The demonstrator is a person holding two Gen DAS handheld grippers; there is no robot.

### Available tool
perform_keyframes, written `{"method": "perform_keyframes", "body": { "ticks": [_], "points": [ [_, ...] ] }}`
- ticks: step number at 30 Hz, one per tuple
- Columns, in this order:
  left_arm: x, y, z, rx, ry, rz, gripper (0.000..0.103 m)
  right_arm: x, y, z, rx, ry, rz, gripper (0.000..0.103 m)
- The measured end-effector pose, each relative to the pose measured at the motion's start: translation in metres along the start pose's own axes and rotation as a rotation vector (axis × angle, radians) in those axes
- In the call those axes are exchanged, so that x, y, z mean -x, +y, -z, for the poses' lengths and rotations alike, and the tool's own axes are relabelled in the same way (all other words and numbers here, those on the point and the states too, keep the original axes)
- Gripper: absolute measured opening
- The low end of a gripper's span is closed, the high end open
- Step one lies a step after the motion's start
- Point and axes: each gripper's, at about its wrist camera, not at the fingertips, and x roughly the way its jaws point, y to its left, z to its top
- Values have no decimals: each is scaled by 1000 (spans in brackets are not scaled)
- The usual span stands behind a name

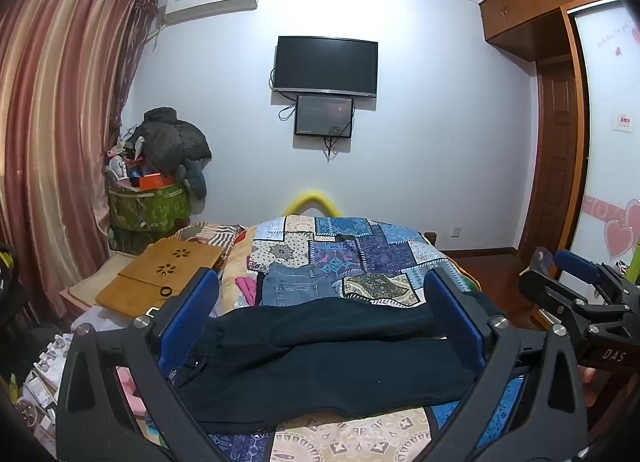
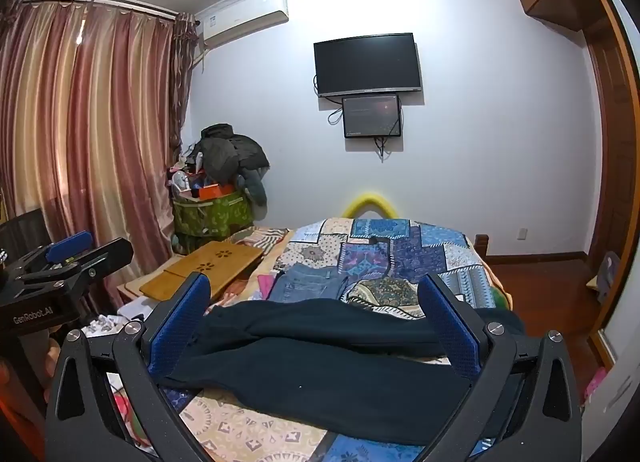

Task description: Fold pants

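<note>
Pants of dark navy cloth lie across the near part of the bed, stretched from 9 o'clock to 3 o'clock in both wrist views, with the two legs one beside the other and a long crease between them. They look already laid in half lengthwise, though I cannot tell this for certain. The end at 9 o'clock is gathered, so it is a waistband or a cuff; I cannot say which.

The left gripper hangs above the pants with its blue pads wide apart, and nothing is held between them. The right gripper is the same: fingers fully spread, empty, above the same cloth.

Under the pants is the patchwork quilt. At 12 o'clock from the pants rests a folded pair of jeans, and at 10 o'clock a wooden lap tray.

I judge that the work is at the start of a fold, before any grasp. The next move calls for each gripper to come down to one end of the pants, pinch both layers together, and bring one end over the other without dragging the quilt.
</note>
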Motion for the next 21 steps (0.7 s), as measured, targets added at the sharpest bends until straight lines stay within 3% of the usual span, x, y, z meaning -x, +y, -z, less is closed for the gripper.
{"method": "perform_keyframes", "body": {
  "ticks": [21],
  "points": [
    [2,1,-3,10,4,4,103,1,-1,-2,2,-4,1,103]
  ]
}}
